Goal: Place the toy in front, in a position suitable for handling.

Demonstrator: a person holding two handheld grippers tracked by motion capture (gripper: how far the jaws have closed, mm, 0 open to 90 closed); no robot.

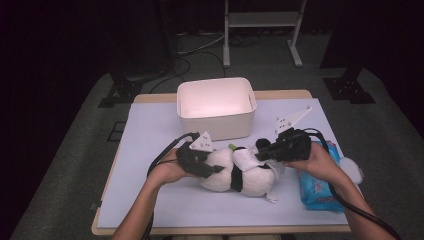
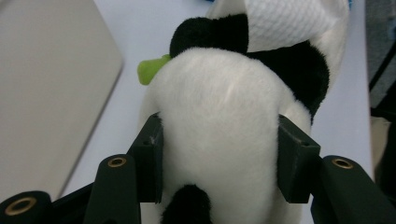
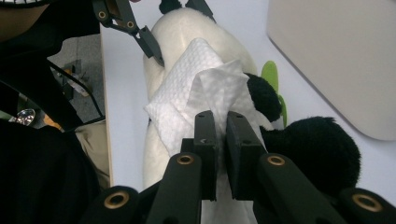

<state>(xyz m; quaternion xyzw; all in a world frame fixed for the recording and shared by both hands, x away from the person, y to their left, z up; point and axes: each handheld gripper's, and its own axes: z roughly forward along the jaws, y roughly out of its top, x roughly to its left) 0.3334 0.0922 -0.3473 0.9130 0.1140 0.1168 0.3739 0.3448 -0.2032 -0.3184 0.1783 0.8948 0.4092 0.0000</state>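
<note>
Plush panda (image 1: 240,175): one soft, fuzzy toy, white with black patches and a small green piece by its head; it lies on its side near the middle of the counter (image 1: 150,200), closer to the front edge.
Wet wipe (image 3: 196,88): one thin, white, dimpled sheet, crumpled and draped over the panda's body.
Left tongs (image 2: 219,158): your left tongs sit around the panda's rounded white rump, one black pad pressed into the fur on each side; the jaws stand partly closed and grip the toy.
Right tongs (image 3: 221,140): your right tongs are pinched nearly shut on a fold of the wipe, just above the toy.
Hands: your two forearms come in from the front edge, one on each side of the panda, both tongs pointing inward toward it.
Bin (image 1: 216,107): one smooth, white plastic box with rounded corners, at the back edge.
Wipe packet (image 1: 315,192): one blue soft pack near the front right corner.
</note>
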